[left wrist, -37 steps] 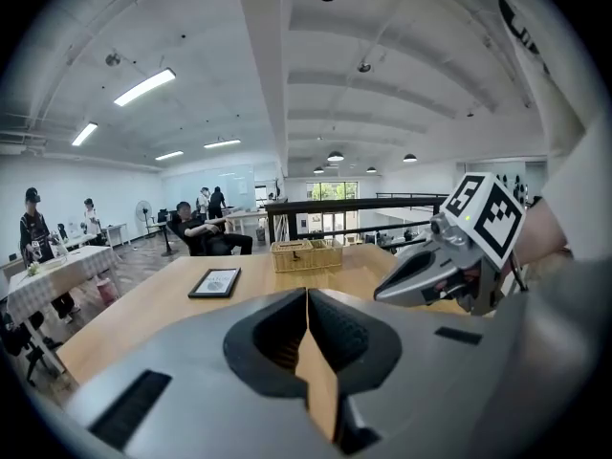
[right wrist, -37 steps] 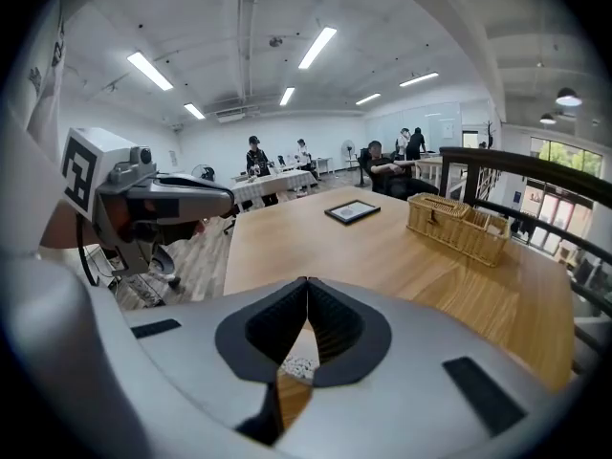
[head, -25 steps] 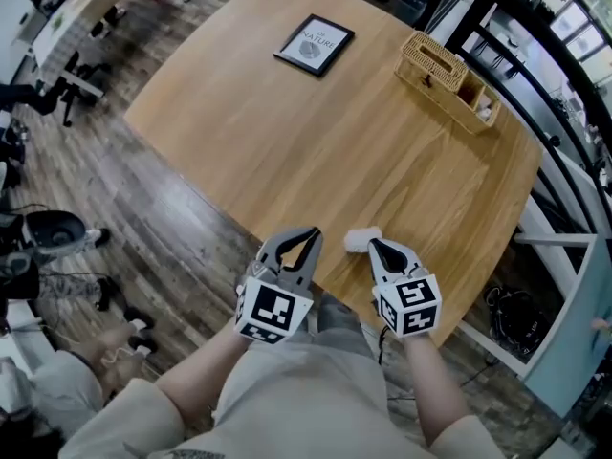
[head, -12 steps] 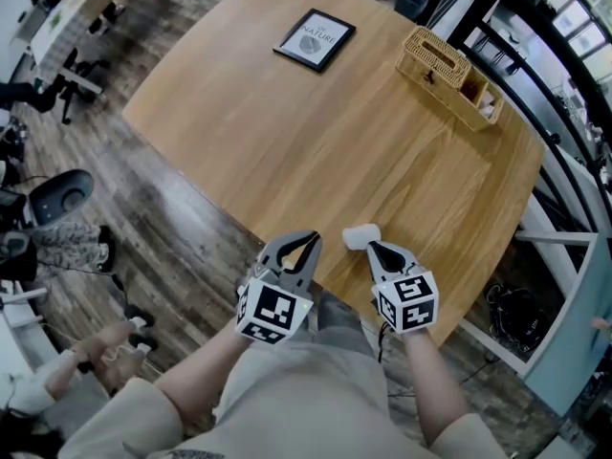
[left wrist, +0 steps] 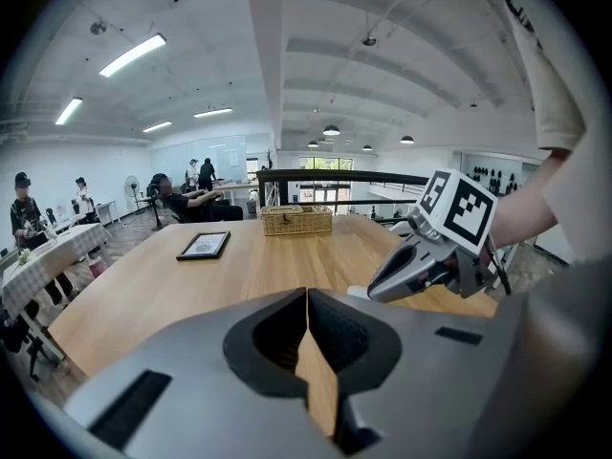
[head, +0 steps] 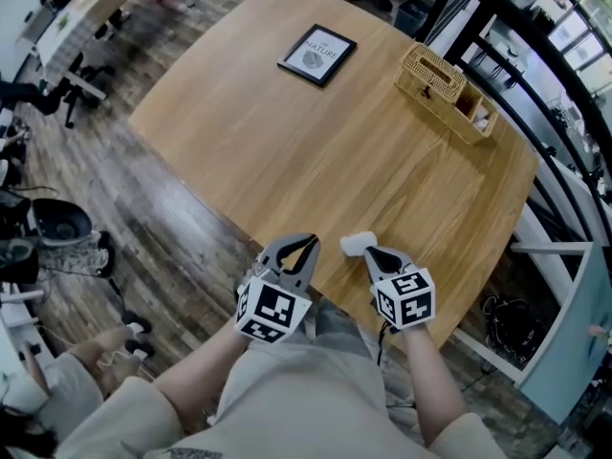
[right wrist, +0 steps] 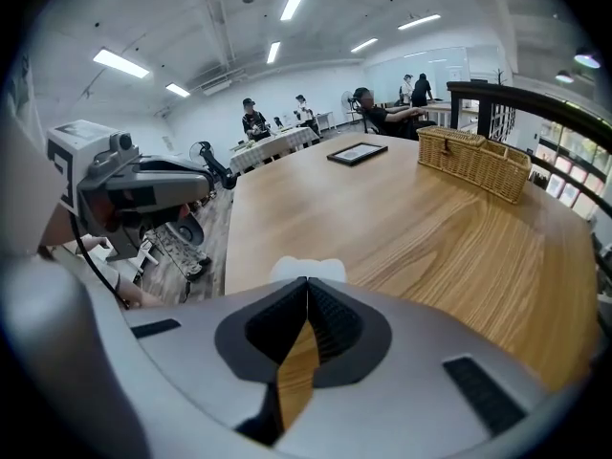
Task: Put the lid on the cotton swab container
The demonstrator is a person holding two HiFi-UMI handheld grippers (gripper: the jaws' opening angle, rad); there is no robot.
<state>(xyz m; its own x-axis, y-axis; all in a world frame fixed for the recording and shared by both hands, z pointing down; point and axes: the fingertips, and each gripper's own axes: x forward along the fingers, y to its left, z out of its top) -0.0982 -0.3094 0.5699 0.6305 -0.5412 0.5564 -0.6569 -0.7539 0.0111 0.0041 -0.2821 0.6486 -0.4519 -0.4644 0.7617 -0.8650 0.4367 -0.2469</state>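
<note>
Resting near the light wooden desk's (head: 287, 132) near edge: small white rounded cotton swab container (head: 360, 243), just beyond right tool (head: 373, 251), within reach. Right tool and left tool (head: 308, 243): jaws together, empty, seemingly staged before grasping.

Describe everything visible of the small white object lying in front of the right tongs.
The small white rounded object looks like smooth matte plastic, low and squat, with a softly lobed outline in the right gripper view. It rests on the light wooden table close to its near edge, directly ahead of the shut right tongs, whose tips reach it. Actual contact cannot be told. Whether it is the lid or the container is unclear.
</note>
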